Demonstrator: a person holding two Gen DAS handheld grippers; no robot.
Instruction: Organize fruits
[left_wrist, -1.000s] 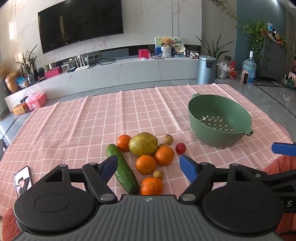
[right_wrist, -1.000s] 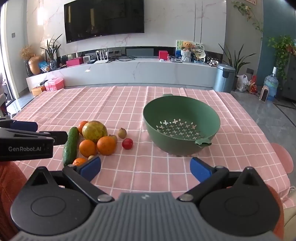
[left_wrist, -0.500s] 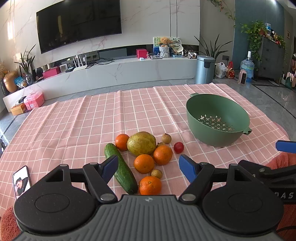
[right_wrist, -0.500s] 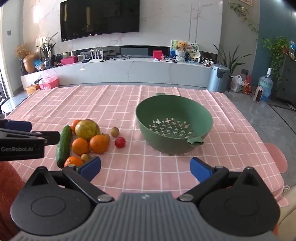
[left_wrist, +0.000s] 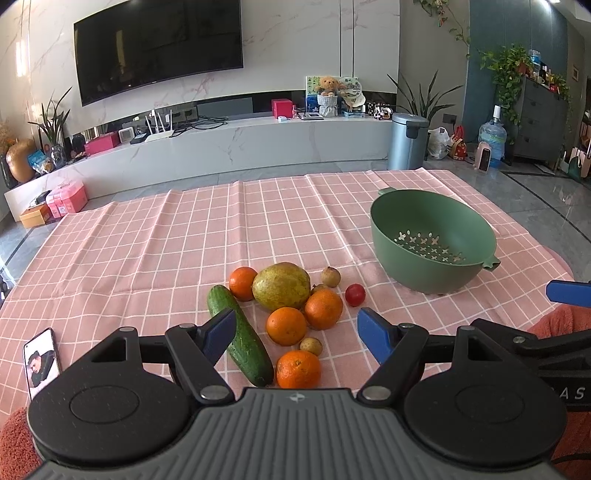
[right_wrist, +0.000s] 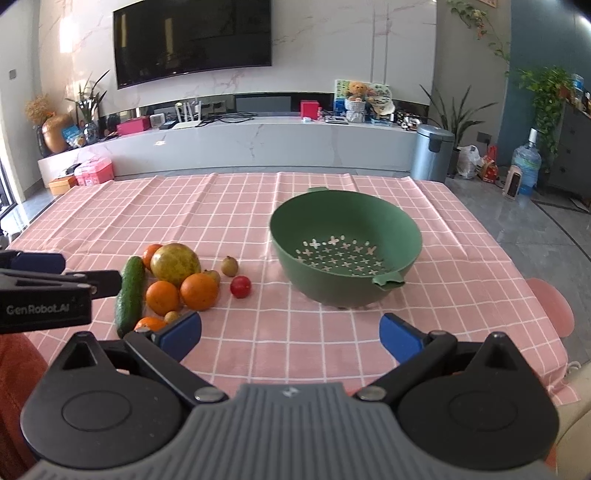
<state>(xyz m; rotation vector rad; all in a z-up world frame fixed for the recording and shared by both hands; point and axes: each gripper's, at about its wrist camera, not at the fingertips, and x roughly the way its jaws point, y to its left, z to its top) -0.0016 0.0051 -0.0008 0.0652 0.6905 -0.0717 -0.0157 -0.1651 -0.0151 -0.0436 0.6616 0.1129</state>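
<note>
I'd bring my left hand-held gripper (left_wrist: 296, 328), jaws spread and empty, down over the nearest orange (left_wrist: 298, 369) in the fruit pile near the bench's (left_wrist: 147, 251) front edge. My right hand-held gripper (right_wrist: 290, 332), also spread, hovers level before the empty green colander (right_wrist: 345, 254).

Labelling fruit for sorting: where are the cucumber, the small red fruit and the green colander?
cucumber (left_wrist: 242, 334): left wrist view, mid-body.
small red fruit (left_wrist: 355, 294): left wrist view, centre.
green colander (right_wrist: 400, 225): right wrist view, inner wall.
</note>
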